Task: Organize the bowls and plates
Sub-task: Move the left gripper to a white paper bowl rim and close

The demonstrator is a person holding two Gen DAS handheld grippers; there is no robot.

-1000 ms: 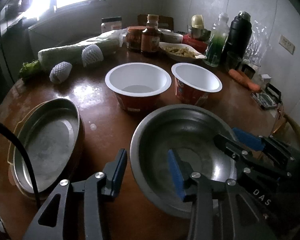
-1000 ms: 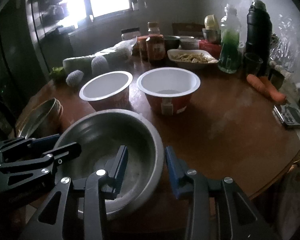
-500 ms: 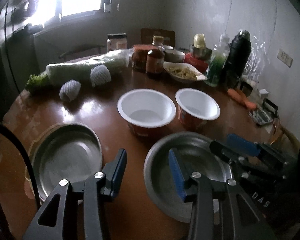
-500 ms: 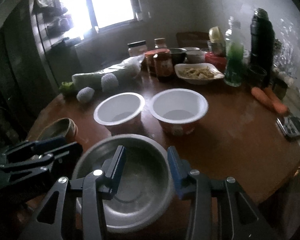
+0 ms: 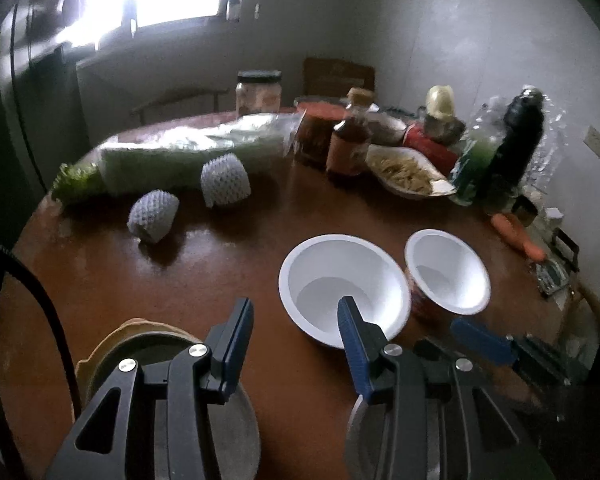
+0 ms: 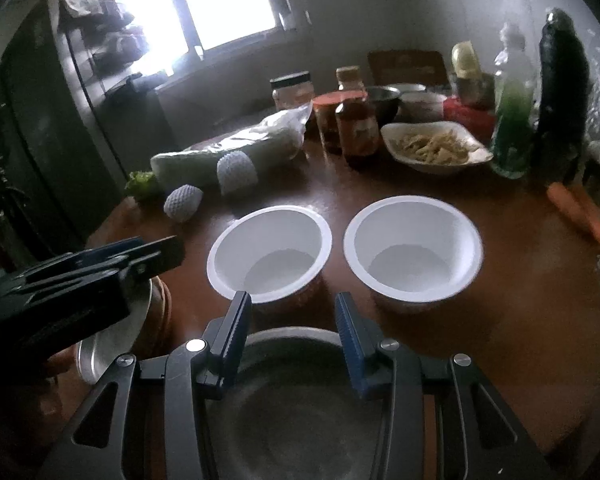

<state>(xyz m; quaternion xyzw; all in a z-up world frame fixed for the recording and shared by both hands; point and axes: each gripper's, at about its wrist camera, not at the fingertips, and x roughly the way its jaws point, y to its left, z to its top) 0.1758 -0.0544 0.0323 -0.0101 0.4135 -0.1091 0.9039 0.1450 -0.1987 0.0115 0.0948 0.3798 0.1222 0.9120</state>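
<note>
Two white paper bowls with red sides stand side by side mid-table: the left bowl (image 5: 342, 286) (image 6: 270, 254) and the right bowl (image 5: 446, 272) (image 6: 412, 250). A steel bowl (image 6: 300, 400) (image 5: 354, 436) sits near the front edge, under my right gripper (image 6: 288, 320), which is open and empty above its far rim. A steel plate (image 5: 244, 424) (image 6: 108, 340) on a tan plate lies at the front left, under my left gripper (image 5: 296, 324), also open and empty.
Along the back of the round brown table (image 5: 180, 272) stand jars, sauce bottles (image 5: 350, 140), a dish of food (image 6: 434, 148), a green bottle, a black flask (image 6: 560, 92), a wrapped cabbage (image 5: 192, 152), two net-wrapped fruits (image 5: 154, 216) and carrots (image 6: 584, 212).
Both grippers have pulled back and risen. The steel bowl and steel plate have slid to the bottom of each view. Both stay open.
</note>
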